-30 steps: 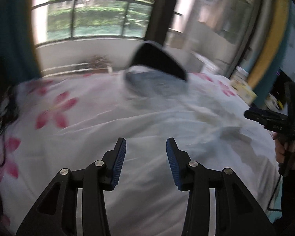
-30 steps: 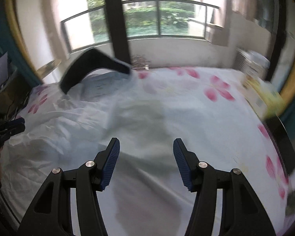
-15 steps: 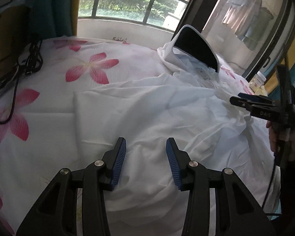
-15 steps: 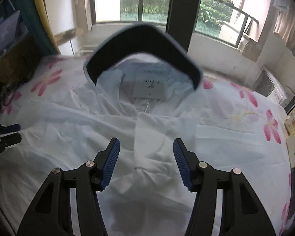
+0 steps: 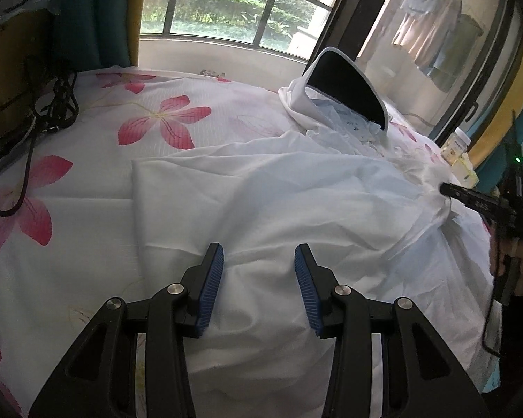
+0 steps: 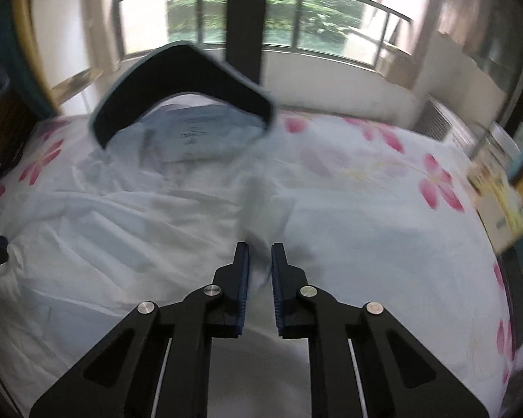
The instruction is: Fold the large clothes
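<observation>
The right gripper (image 6: 259, 254) has just closed onto a fold of the white shirt (image 5: 296, 202) near the bed's (image 5: 87, 181) right edge, while the left gripper (image 5: 258, 257) hangs open.

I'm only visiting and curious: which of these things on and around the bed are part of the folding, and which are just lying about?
For the job:
white shirt
left gripper
right gripper

Just lying about:
flowered bedsheet
black cables
jar
yellow box

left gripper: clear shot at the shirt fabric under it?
Probably yes. The left gripper is open just above the white shirt, with only bare cloth between its pads; the right gripper is off at the shirt's far side.
</observation>
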Demonstrator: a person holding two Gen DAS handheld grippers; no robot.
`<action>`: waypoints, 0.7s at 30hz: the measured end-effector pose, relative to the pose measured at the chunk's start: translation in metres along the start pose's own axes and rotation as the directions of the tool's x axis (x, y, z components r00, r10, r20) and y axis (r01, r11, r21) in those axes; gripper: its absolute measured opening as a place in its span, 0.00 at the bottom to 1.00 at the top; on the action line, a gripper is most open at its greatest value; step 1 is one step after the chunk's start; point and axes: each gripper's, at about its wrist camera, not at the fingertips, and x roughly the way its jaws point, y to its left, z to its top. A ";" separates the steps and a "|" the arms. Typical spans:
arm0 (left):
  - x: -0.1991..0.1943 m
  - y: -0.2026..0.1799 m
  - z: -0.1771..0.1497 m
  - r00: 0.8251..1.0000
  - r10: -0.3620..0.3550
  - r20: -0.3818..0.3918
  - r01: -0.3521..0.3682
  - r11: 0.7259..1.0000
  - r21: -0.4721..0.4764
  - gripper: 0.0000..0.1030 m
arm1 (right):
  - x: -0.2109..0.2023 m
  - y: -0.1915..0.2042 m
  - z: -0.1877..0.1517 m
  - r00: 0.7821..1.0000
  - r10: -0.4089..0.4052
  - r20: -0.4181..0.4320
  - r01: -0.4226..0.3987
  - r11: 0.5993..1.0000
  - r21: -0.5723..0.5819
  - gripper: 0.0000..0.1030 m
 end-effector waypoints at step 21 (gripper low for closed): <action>-0.019 -0.023 -0.004 0.996 0.091 -0.005 -0.091 0.996 0.013 0.44 | -0.010 -0.071 -0.023 0.995 0.104 0.007 -0.103 0.979 0.176 0.38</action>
